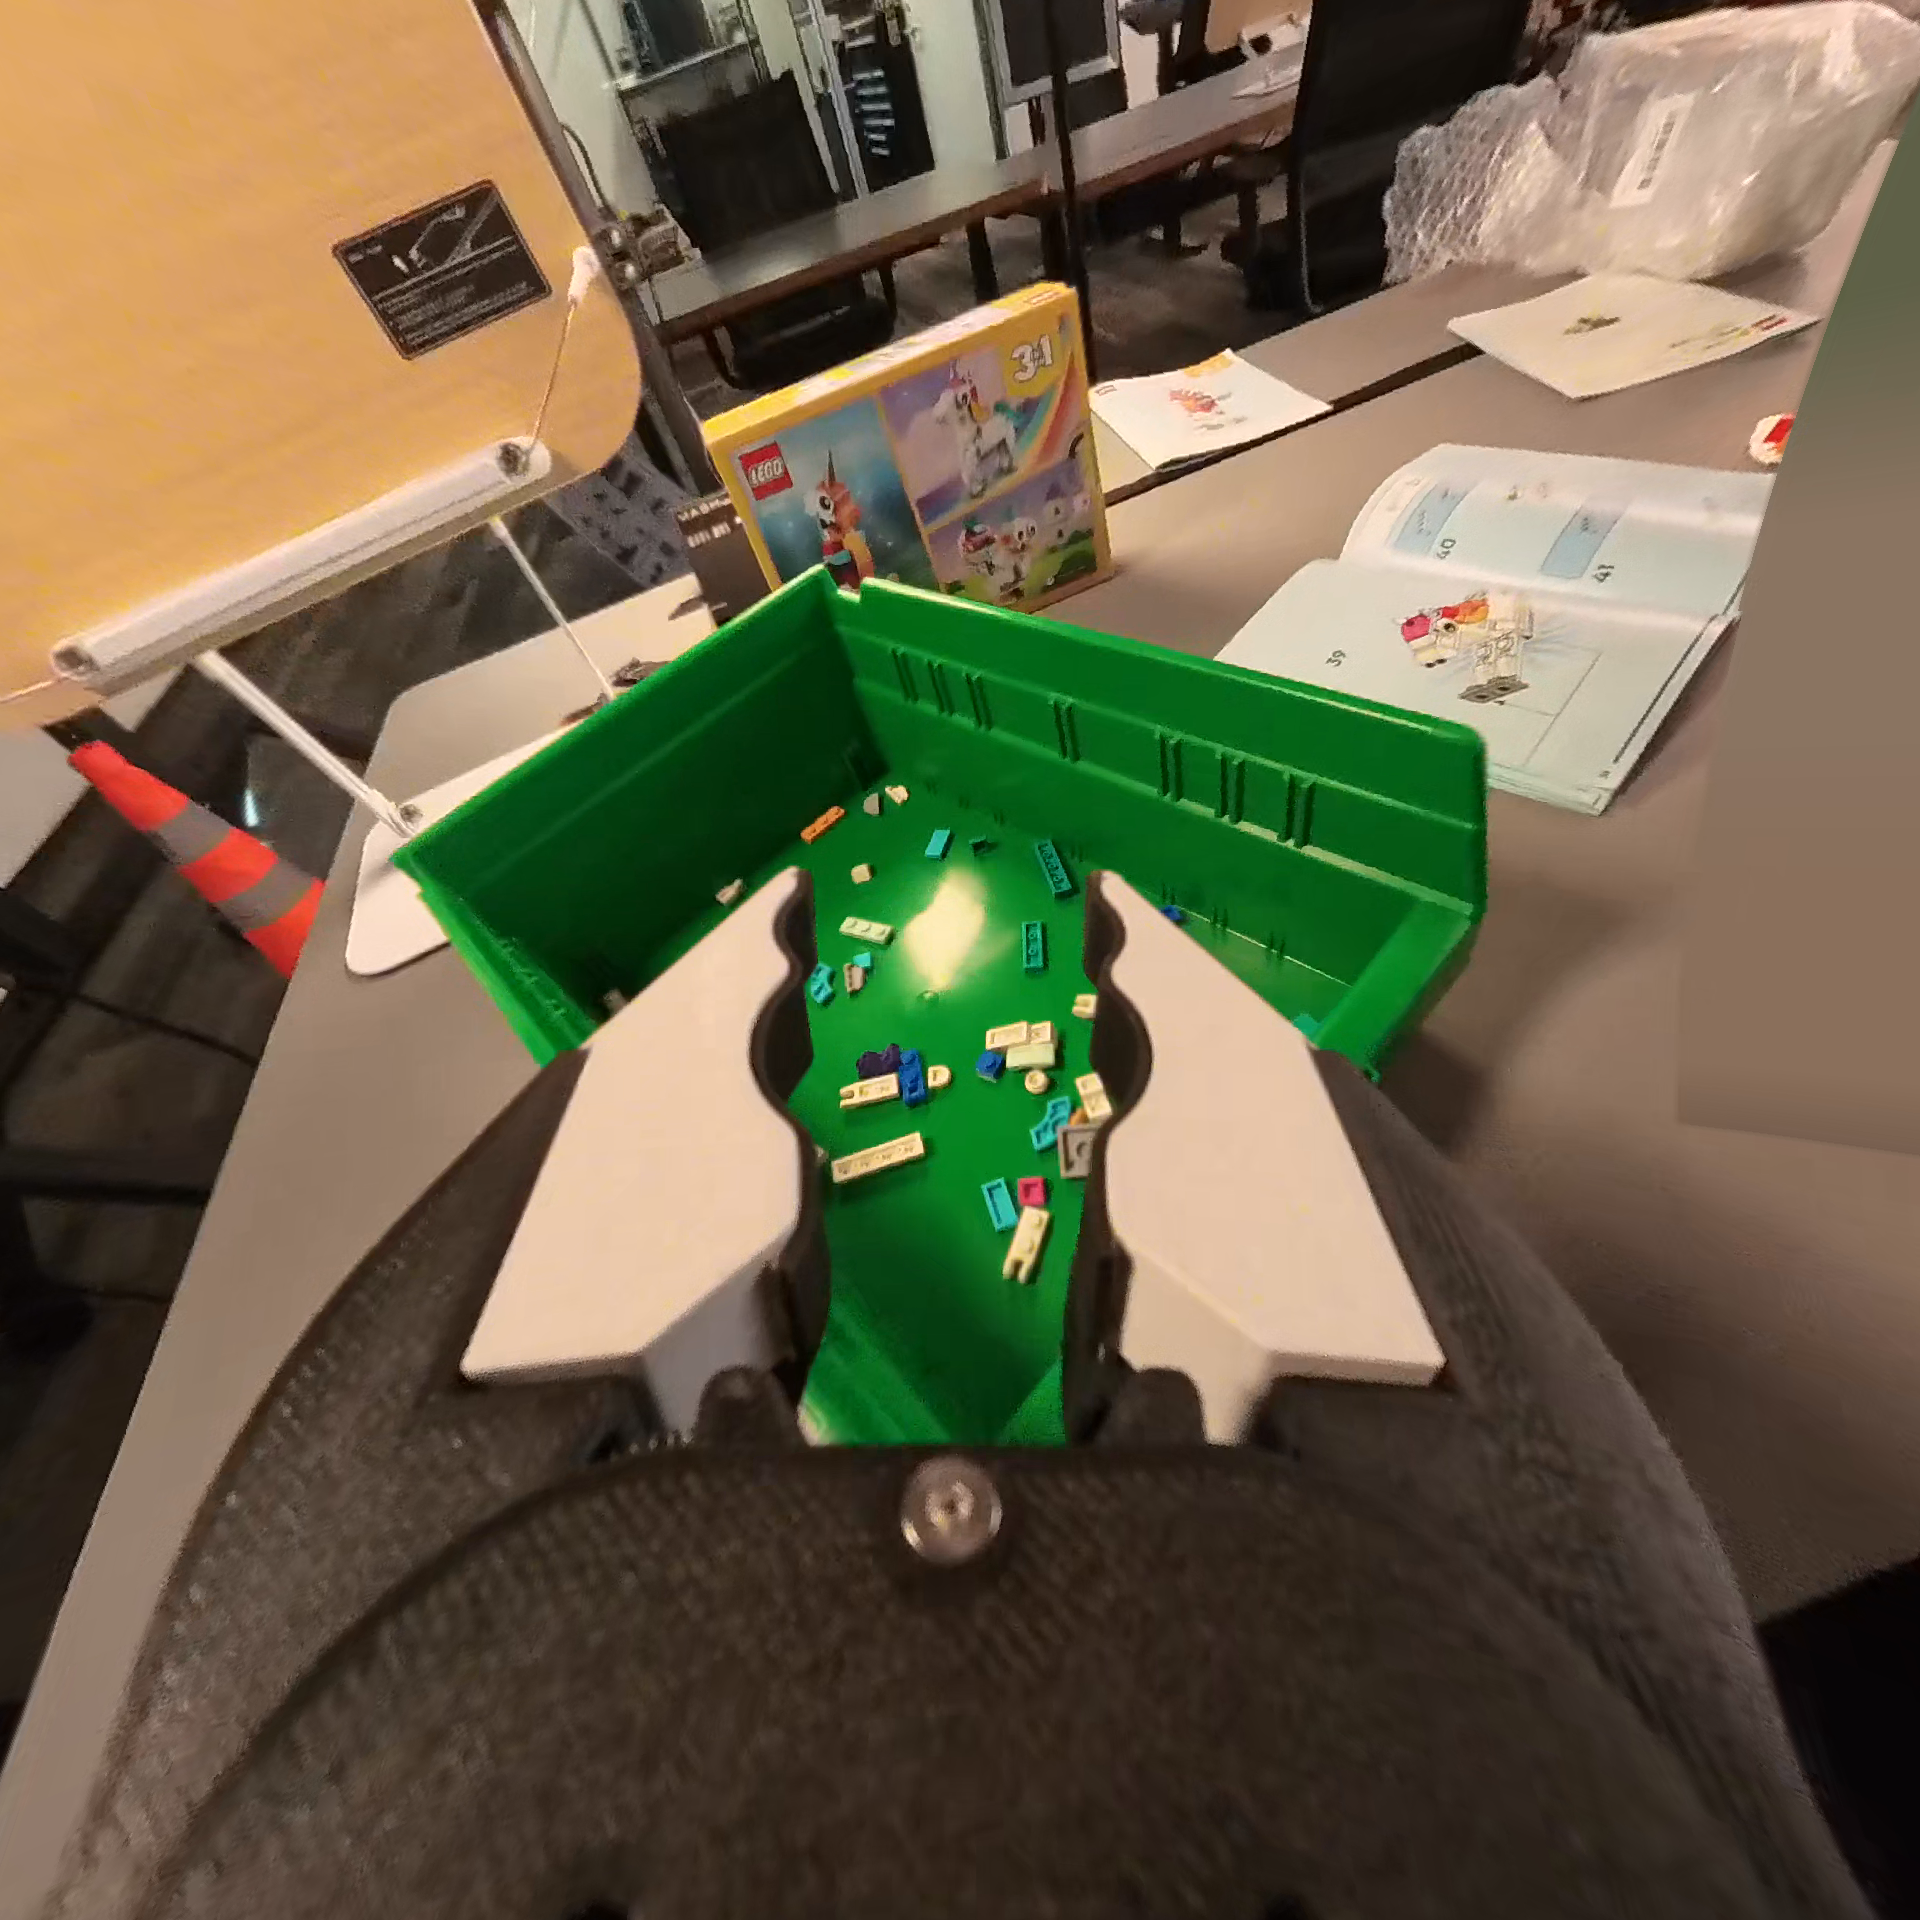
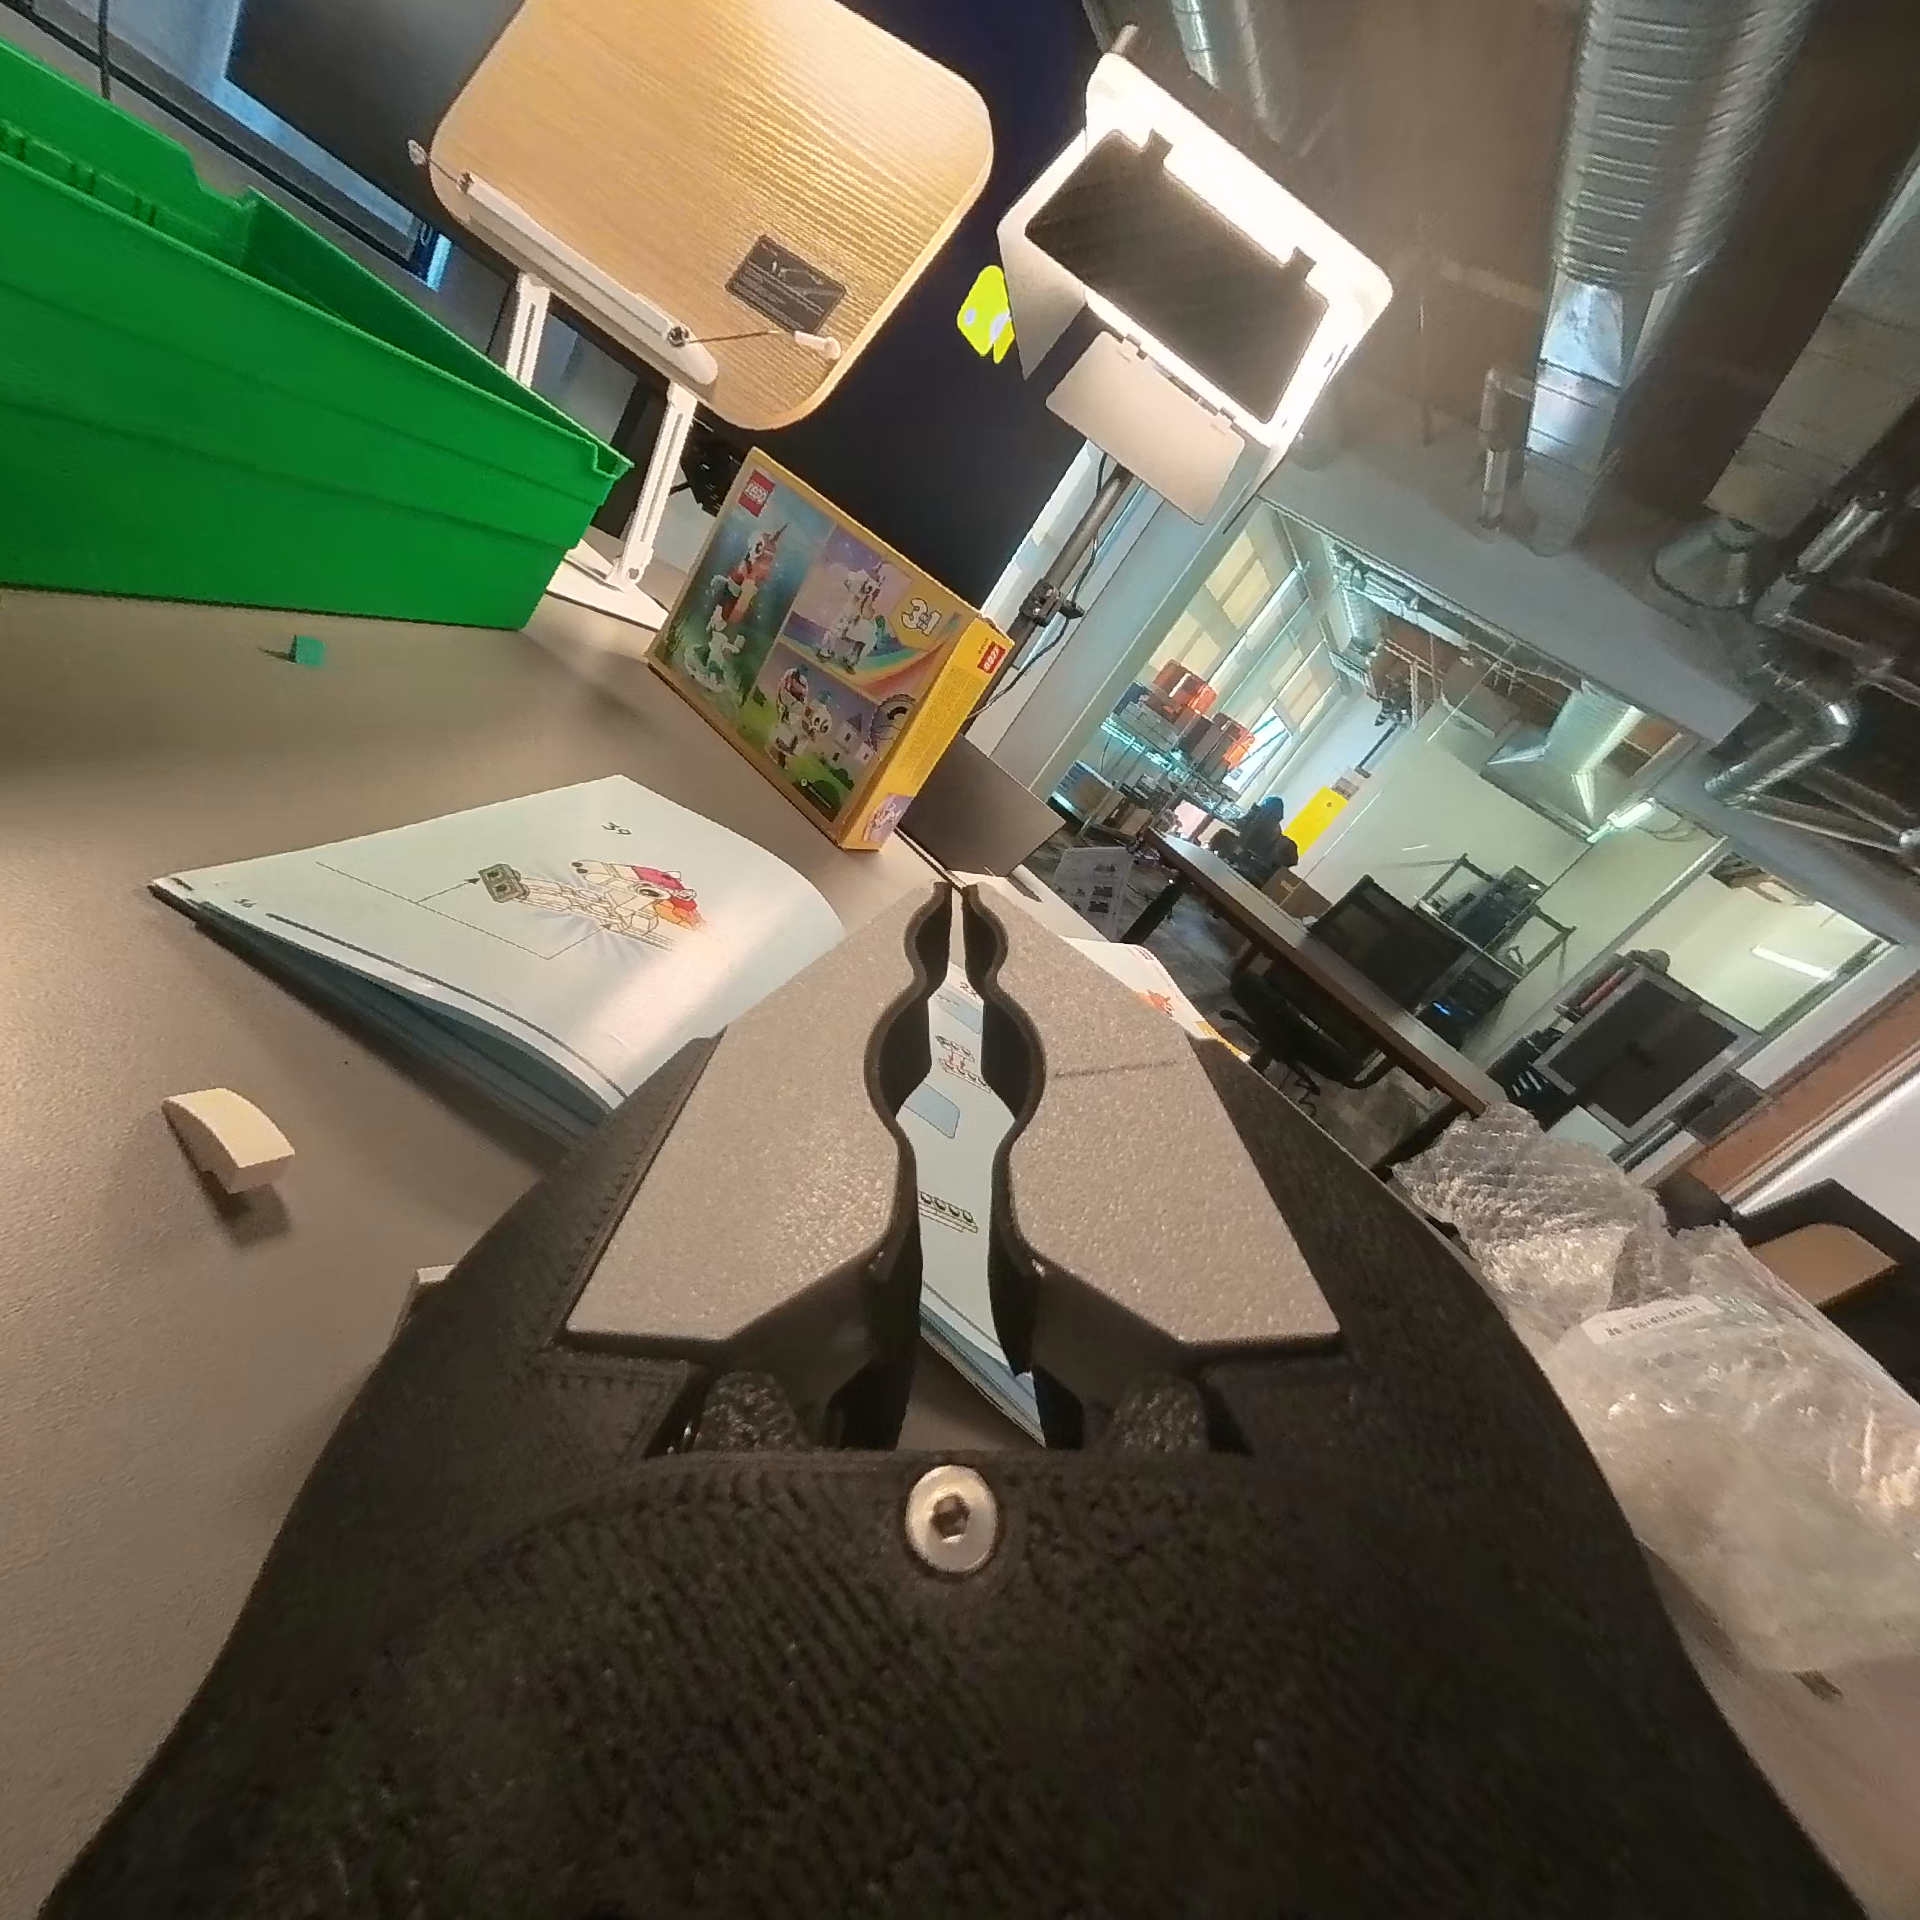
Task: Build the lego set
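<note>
My left gripper (image 1: 948, 894) is open and empty, held above a green bin (image 1: 1143, 717) with several small loose lego pieces (image 1: 1013, 1044) on its floor. My right gripper (image 2: 957, 902) is shut with nothing between its tips, low over the grey table and the open instruction booklet (image 2: 499, 914). A white curved lego piece (image 2: 229, 1138) lies on the table left of the right gripper. A small teal piece (image 2: 309, 650) lies by the bin's wall (image 2: 260, 457). The booklet also shows in the left wrist view (image 1: 1507, 623).
The yellow lego box (image 1: 914, 457) stands behind the bin; it also shows in the right wrist view (image 2: 831, 644). A wooden book stand (image 1: 260, 260) rises at the left. More booklets (image 1: 1205, 405) and a bubble-wrap bag (image 2: 1704, 1351) lie on the table. An orange cone (image 1: 229, 862) stands beyond the table's edge. There is about 35 centimeters between the tips of the two grippers.
</note>
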A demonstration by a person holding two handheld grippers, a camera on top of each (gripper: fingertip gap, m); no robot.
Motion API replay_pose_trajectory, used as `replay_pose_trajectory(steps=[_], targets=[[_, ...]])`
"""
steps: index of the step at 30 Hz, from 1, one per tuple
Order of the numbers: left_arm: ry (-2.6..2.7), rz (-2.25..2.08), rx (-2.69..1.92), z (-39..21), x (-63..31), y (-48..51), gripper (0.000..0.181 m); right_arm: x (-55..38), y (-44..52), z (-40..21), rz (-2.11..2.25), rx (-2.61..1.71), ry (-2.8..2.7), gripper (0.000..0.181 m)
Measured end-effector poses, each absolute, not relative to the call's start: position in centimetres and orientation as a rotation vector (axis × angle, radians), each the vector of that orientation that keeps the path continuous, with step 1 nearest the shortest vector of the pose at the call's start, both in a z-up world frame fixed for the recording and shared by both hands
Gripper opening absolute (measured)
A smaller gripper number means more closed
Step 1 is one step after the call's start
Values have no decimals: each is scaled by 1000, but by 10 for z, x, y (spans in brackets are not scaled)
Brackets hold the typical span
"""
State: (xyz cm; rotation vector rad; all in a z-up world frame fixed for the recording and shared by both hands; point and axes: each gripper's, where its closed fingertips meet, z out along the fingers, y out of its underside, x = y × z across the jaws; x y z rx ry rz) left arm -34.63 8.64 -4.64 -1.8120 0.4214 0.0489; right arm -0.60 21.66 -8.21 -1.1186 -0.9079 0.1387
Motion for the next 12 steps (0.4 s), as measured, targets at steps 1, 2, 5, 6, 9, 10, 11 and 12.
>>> replay_pose_trajectory(steps=[1,2,5,6,9,10,11,12], targets=[[431,61,-1817,-49,-345,89,51,-6,216,-82,140,-1118,-909,0],[438,75,-1829,-53,-344,91,51,-6,216,-82,142,-1117,-909,0],[464,109,-1908,-66,-345,98,49,-7,215,-82,148,-1114,-912,0],[480,106,-1957,-72,-345,99,47,-7,215,-82,150,-1114,-913,0],[599,-50,-2192,-103,-331,92,31,-8,215,-82,159,-1112,-913,0],[639,-121,-2270,-113,-325,88,27,-8,214,-81,160,-1111,-913,0],[657,-166,-2344,-122,-322,86,23,-8,214,-81,162,-1110,-914,0],[661,-185,-2411,-130,-323,85,19,-8,213,-81,165,-1108,-916,0]])
